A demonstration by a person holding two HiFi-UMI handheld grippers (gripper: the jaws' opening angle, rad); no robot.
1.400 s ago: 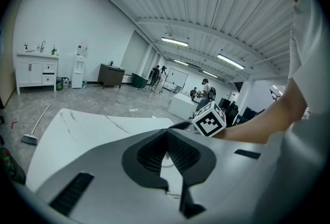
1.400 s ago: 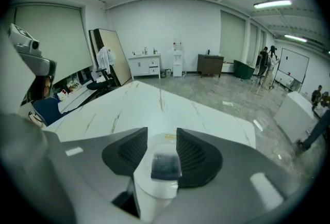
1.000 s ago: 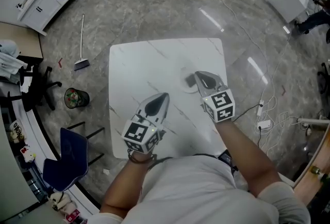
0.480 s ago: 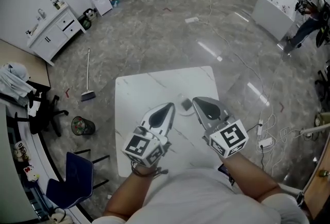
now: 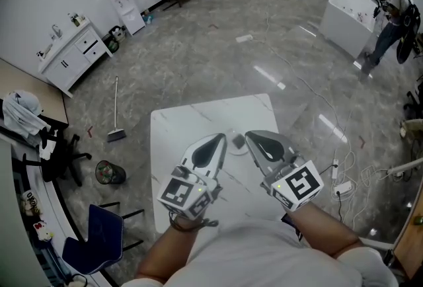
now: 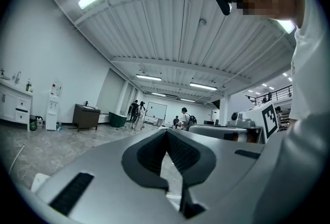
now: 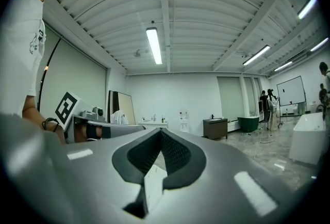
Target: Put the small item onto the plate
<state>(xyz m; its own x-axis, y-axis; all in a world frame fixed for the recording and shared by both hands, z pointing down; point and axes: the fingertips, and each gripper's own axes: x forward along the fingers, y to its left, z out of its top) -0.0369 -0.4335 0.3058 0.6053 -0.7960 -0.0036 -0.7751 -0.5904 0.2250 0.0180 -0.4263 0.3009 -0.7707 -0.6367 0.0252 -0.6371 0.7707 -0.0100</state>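
Though empty, both hand-held grippers closed.

Grey left hand-held gripper and right hand-held gripper bear black-and-white marker cubes; the T-shirt is white.

table: mid-floor
small item: on the table's near half, between the two gripper tips
left gripper: over the table, just left of the small item
right gripper: just right of the small item
broom: left of the table
bin: nearer than the broom
chair: nearer than the bin
cabinet: far left, behind the broom
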